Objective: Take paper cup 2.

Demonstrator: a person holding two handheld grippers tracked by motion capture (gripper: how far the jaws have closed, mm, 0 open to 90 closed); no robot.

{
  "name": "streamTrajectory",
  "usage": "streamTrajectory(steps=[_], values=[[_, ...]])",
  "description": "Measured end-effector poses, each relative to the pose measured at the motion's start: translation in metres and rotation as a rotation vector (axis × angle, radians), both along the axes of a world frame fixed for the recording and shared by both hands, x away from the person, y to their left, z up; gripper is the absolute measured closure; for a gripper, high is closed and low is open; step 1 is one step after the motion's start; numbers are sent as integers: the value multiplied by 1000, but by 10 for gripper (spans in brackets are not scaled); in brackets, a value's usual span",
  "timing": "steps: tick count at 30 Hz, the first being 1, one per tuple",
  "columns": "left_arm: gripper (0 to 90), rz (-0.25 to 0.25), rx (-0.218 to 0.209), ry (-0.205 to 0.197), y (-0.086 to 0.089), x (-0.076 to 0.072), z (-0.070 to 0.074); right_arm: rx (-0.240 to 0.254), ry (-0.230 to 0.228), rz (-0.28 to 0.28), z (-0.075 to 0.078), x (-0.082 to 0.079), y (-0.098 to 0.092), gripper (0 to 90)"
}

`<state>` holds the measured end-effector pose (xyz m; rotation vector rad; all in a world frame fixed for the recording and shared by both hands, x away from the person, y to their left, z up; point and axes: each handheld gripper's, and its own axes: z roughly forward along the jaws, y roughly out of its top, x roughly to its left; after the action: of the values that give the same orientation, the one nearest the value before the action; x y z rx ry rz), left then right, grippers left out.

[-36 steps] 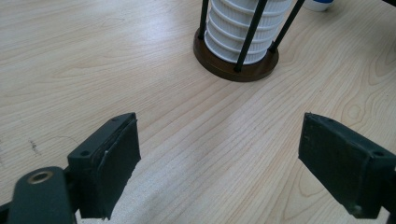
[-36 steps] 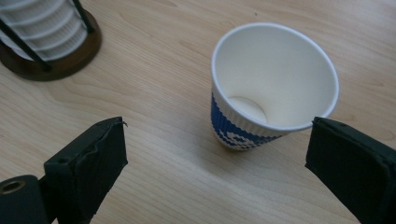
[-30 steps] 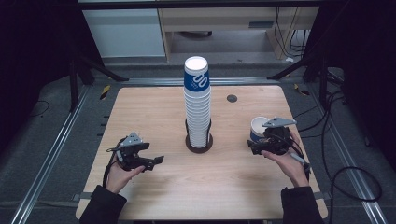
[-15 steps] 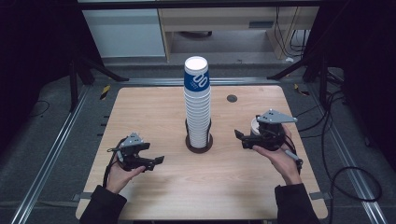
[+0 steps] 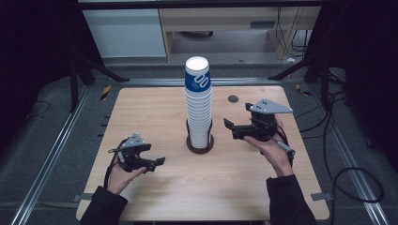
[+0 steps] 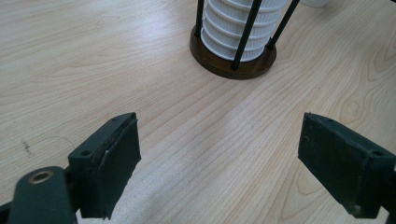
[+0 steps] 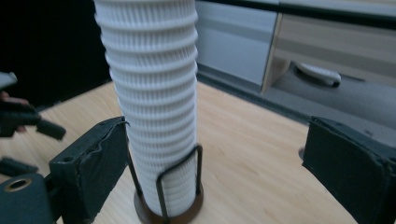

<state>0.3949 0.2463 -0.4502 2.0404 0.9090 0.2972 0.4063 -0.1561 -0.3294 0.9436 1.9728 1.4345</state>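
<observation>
A tall stack of white ribbed paper cups [image 5: 198,108], the top one with a blue band, stands in a black wire holder on a round brown base [image 5: 200,144] at the table's middle. My right gripper [image 5: 232,128] is held above the table just right of the stack, open, pointing at it, nothing between its jaws. In the right gripper view the stack [image 7: 154,93] rises a little beyond the open jaws [image 7: 219,149]. My left gripper [image 5: 154,154] rests low at the front left, open and empty [image 6: 219,140], facing the holder's base [image 6: 232,65].
A small dark round disc [image 5: 233,99] lies on the wooden table [image 5: 150,108] behind the right gripper. A white object [image 6: 317,2] touches the top edge of the left gripper view. Beyond the table are a cabinet [image 5: 126,33] and black stand legs.
My right gripper has lifted and moved left toward the stack, away from a single cup at the right, which it now hides. The left gripper has stayed put.
</observation>
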Motion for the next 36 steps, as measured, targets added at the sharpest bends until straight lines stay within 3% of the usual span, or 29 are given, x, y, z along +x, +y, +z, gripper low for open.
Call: streamTrajectory(steps=[10, 15, 23, 36], values=[[123, 4, 8, -2, -2, 0, -1, 48, -53, 49, 31, 13, 27, 71], [121, 4, 5, 4, -2, 1, -2, 83, -74, 50, 42, 21, 39, 71], [120, -2, 8, 5, -2, 0, -3, 97, -100, 54, 57, 35, 58, 66], [118, -3, 6, 7, -3, 1, -4, 101, -93, 76, 59, 53, 85, 69]])
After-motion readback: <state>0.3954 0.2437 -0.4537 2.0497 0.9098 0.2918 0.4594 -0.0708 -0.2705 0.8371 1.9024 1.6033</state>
